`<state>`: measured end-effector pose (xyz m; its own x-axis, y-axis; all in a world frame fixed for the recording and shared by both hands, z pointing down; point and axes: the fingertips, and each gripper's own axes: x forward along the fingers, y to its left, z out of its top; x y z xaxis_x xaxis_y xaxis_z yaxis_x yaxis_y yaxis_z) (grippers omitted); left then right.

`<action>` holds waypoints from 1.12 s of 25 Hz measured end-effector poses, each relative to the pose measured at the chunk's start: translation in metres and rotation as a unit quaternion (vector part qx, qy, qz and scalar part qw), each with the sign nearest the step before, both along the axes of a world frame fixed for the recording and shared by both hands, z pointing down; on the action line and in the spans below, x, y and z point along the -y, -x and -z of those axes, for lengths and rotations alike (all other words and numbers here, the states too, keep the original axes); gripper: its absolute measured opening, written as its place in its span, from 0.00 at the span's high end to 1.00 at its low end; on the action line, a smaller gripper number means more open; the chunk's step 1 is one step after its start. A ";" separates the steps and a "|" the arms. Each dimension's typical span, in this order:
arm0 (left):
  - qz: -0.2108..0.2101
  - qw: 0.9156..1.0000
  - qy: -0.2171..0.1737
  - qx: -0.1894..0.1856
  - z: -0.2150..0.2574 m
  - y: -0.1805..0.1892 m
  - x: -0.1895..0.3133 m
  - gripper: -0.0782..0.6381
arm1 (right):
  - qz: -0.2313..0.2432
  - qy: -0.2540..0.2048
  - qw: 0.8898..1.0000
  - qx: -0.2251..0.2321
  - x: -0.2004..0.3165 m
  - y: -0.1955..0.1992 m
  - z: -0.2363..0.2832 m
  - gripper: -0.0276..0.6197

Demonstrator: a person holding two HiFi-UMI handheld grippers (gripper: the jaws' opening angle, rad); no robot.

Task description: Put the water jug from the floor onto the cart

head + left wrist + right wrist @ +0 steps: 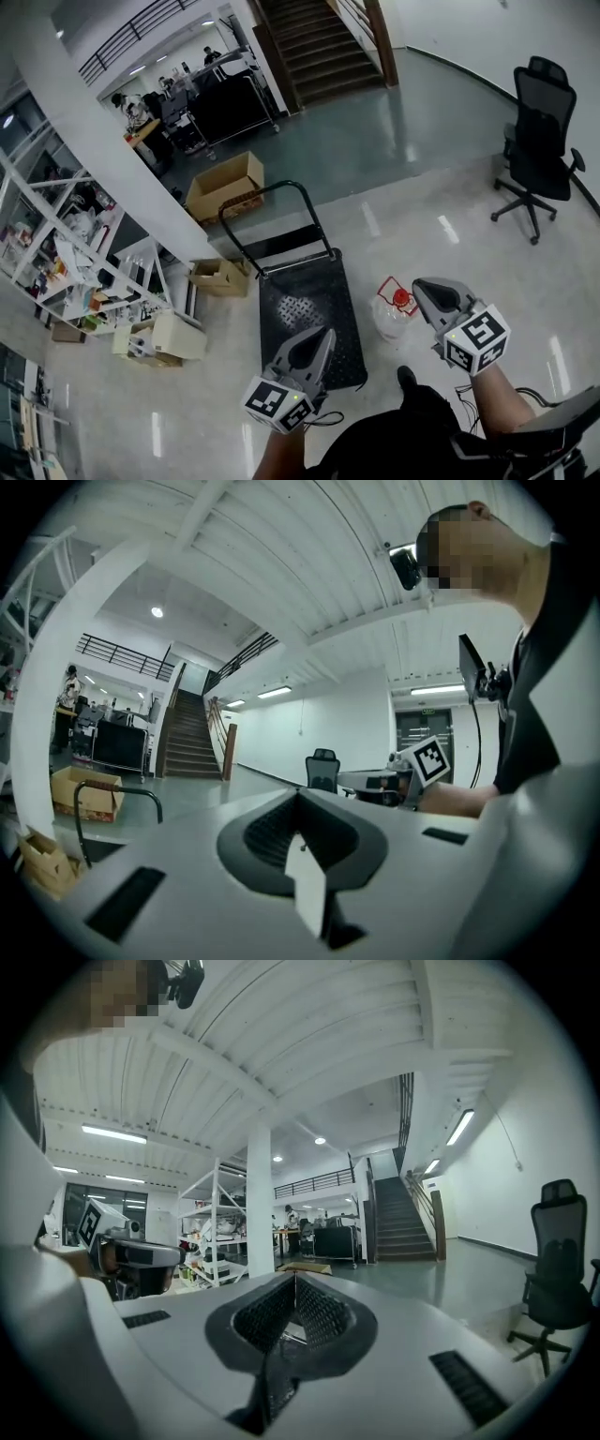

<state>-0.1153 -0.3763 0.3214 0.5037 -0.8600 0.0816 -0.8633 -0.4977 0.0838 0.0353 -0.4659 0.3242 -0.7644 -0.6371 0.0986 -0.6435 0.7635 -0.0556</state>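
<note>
A clear water jug (393, 310) with a red cap stands on the glossy floor, just right of the black flat cart (309, 314). The cart's looped handle (272, 199) rises at its far end. My left gripper (324, 336) hovers shut and empty over the cart's near end. My right gripper (425, 287) is shut and empty too, just right of the jug and apart from it. In the left gripper view the jaws (298, 793) meet at a point, aimed level across the hall. The right gripper view shows its jaws (295, 1276) closed, aimed toward the stairs.
A black office chair (538, 141) stands far right. Cardboard boxes (225, 186) (220, 276) lie beyond and left of the cart, next to a white pillar (112, 150) and a white shelf rack (66, 253). Stairs (319, 42) rise at the back.
</note>
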 end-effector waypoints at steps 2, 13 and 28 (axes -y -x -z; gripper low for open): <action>0.009 1.000 0.003 0.004 0.000 -0.002 0.037 0.89 | 0.004 0.006 1.000 0.008 0.041 -0.003 -0.002 0.95; 0.048 0.998 0.041 0.006 -0.029 -0.004 0.179 0.89 | 0.012 0.052 0.998 0.031 0.193 -0.017 -0.046 0.95; 0.039 0.983 0.178 -0.030 -0.180 0.024 0.266 0.89 | -0.065 0.212 0.975 -0.024 0.277 -0.009 -0.224 0.81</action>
<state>-0.1396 -0.6427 0.5017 0.4502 -0.8187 0.3564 -0.8860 -0.3600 0.2921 0.0446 -0.7432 0.5478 -0.6685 -0.6221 0.4076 -0.7425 0.5902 -0.3169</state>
